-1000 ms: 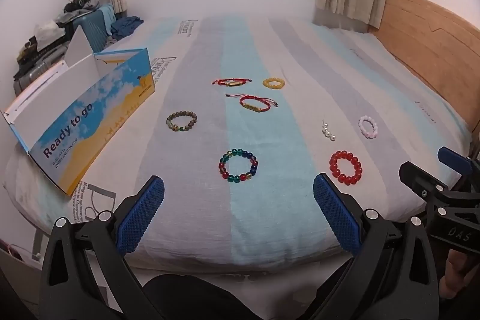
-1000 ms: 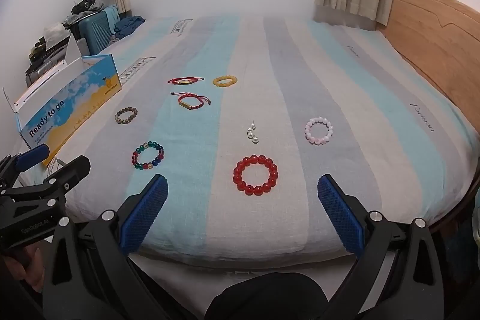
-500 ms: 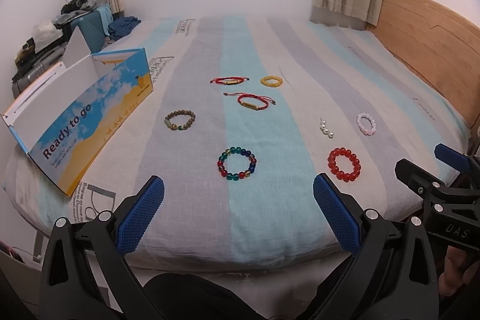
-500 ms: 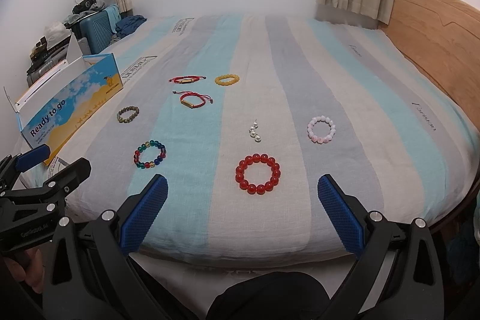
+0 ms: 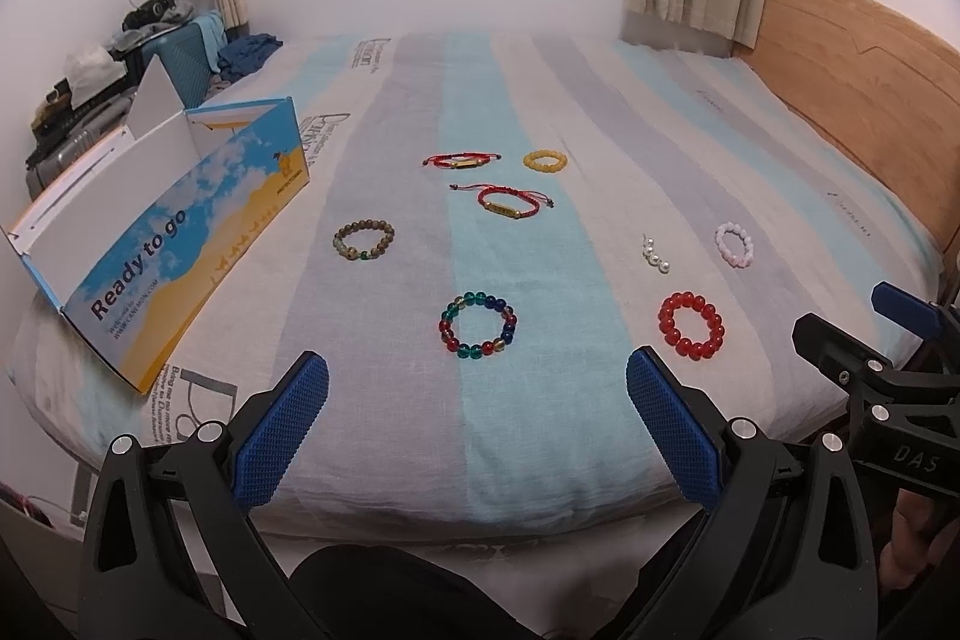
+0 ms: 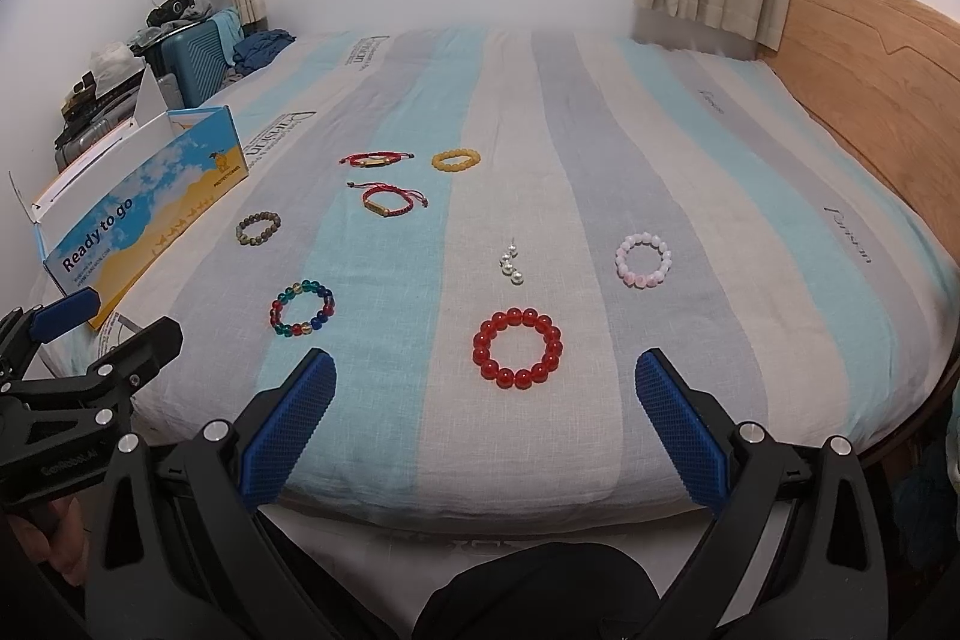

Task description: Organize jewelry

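Bed [image 5: 540, 436]: fills the scene, covered in a soft striped sheet of grey, pale blue and cream; every piece lies loose on it and the cloth will give under a downward press
Box [image 5: 180, 244]: open cardboard carton printed "Ready to go", standing at the near left edge of the bed, well apart from the beads; judged the likely place to gather them, light enough to shift if knocked
Left gripper [image 5: 477, 388]: released, jaws spread wide with nothing between them, hovering off the near edge of the bed in line with the multicolour bracelet
Right gripper [image 6: 485, 381]: released too, jaws wide and bare, held off the near edge with the red bracelet just beyond
Red bracelet [image 6: 517, 347]: near, right of centre, a flat ring of big glossy beads; probably light but slick and rounded, so pinch across one side of the ring, a finger inside and one outside
Multicolour bracelet [image 5: 478, 324]: near centre, same glassy beads, same grip advised; likely to roll if nudged
Brown bracelet [image 5: 364, 240]: mid-left, nearest the box, duller beads that look less slippery
Pink bracelet [image 6: 642, 258]: mid-right, small pale beads
Yellow bracelet [image 5: 545, 159]: far centre, small
Red cord bracelets [image 5: 501, 200]: two, far centre, floppy braid with gold bars and trailing ends; limp, so take the bar
Pearl piece [image 6: 512, 265]: centre right, a tiny short string, hardest to pinch off the sheet
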